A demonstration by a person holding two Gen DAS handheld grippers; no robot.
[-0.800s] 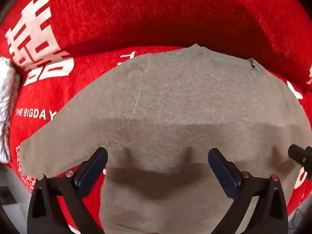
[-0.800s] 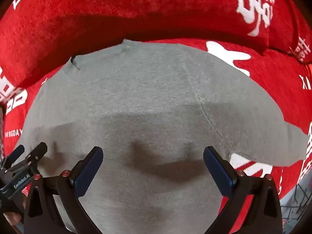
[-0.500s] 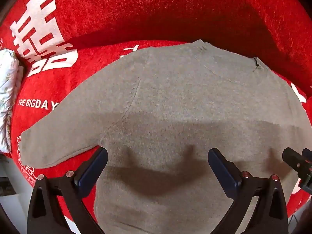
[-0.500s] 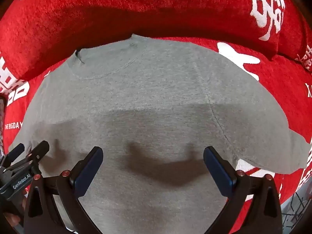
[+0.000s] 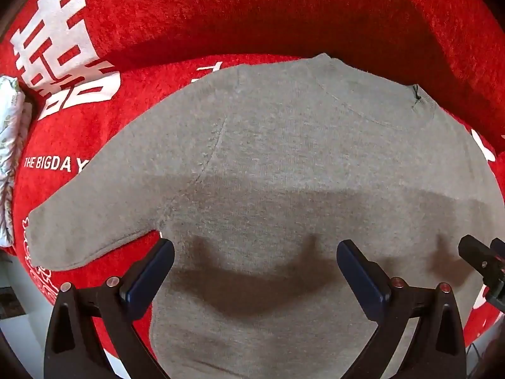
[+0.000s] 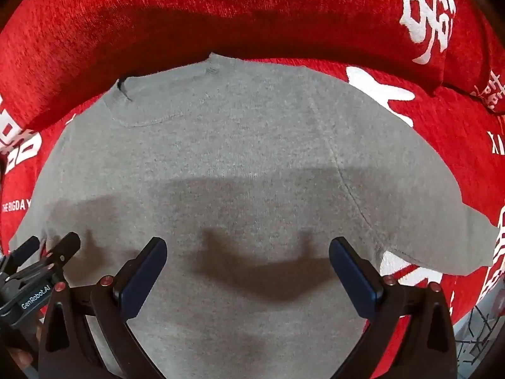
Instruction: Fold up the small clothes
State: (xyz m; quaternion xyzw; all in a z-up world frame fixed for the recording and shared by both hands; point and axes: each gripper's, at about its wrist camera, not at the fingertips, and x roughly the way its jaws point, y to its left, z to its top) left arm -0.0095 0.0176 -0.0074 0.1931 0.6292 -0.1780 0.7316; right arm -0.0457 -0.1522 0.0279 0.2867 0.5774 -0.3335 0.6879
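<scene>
Fabric fills the left wrist view: a red plush cover (image 5: 284, 15) with a short fuzzy nap and bold white characters (image 5: 60, 50) lies over what looks like a cushioned seat and backrest, with the small words "THE BIGDAY" (image 5: 53, 164) printed lower down. At the far left edge sits a pale, patterned bundle (image 5: 9, 158), too blurred to identify. The grey sweater (image 5: 300, 158) lies spread flat on the red cover, its collar (image 5: 372, 94) toward the backrest, one short sleeve (image 5: 94, 221) reaching out to the left, and a curved shoulder seam showing in the fine knit. The left gripper (image 5: 255, 262) hovers over the lower body of the sweater with its blue-padded jaws spread wide and nothing between them, casting a soft shadow on the cloth. The tip of the right gripper (image 5: 483, 265) pokes in at the right edge. In the right wrist view, the same sweater (image 6: 236, 158) covers the middle, collar (image 6: 164, 94) up and left, its other sleeve (image 6: 442, 227) pointing right over white lettering (image 6: 429, 15) on the red cover (image 6: 221, 15). The right gripper (image 6: 247, 262) likewise hangs released and empty above the hem side, with the left gripper (image 6: 44, 259), marked GenRobot.AI, at the left edge.
</scene>
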